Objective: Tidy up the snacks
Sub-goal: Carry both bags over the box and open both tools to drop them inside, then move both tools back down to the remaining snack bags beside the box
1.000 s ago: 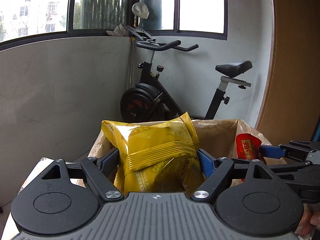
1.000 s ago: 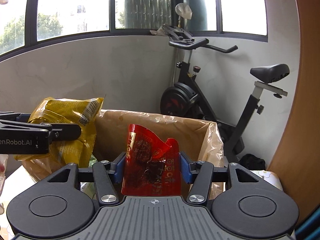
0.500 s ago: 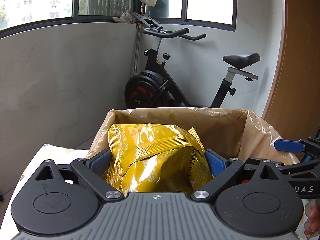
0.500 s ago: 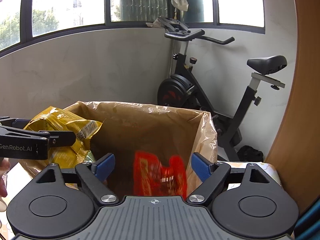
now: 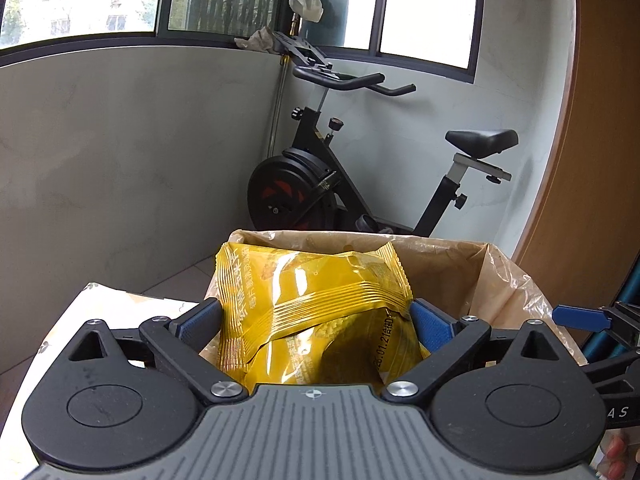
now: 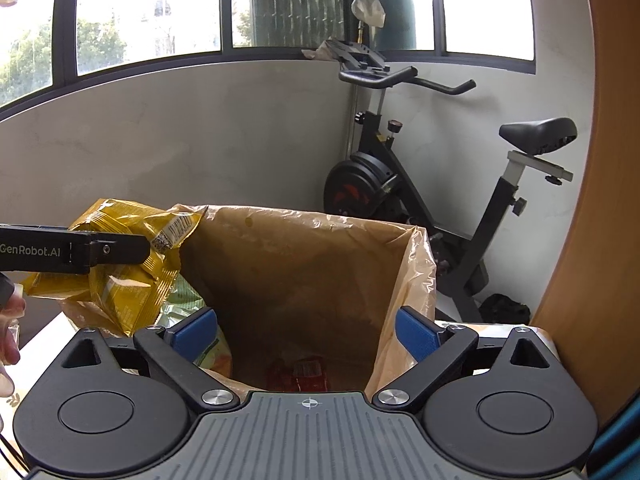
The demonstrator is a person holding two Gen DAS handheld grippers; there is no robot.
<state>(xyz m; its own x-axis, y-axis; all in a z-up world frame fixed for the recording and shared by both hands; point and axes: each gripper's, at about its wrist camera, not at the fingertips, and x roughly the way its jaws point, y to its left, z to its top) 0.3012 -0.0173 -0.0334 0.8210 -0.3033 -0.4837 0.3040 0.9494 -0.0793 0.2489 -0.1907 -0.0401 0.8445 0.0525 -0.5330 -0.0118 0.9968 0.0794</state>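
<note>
Right wrist only: red packet (image 6: 301, 374), box (image 6: 304, 280) bottom

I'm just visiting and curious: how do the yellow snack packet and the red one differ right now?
The yellow packet is clamped in the left gripper above the lined box; the red packet lies loose at the box's bottom, below the open right gripper. The yellow one looks bigger and well lit; the red one sits in shadow. Both are crinkly plastic snack wrappers.

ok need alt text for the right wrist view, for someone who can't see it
The right gripper hangs open and empty over a plastic-lined cardboard box, with a red snack packet at its bottom. At left, the left gripper holds a yellow snack bag by the box's edge.
</note>
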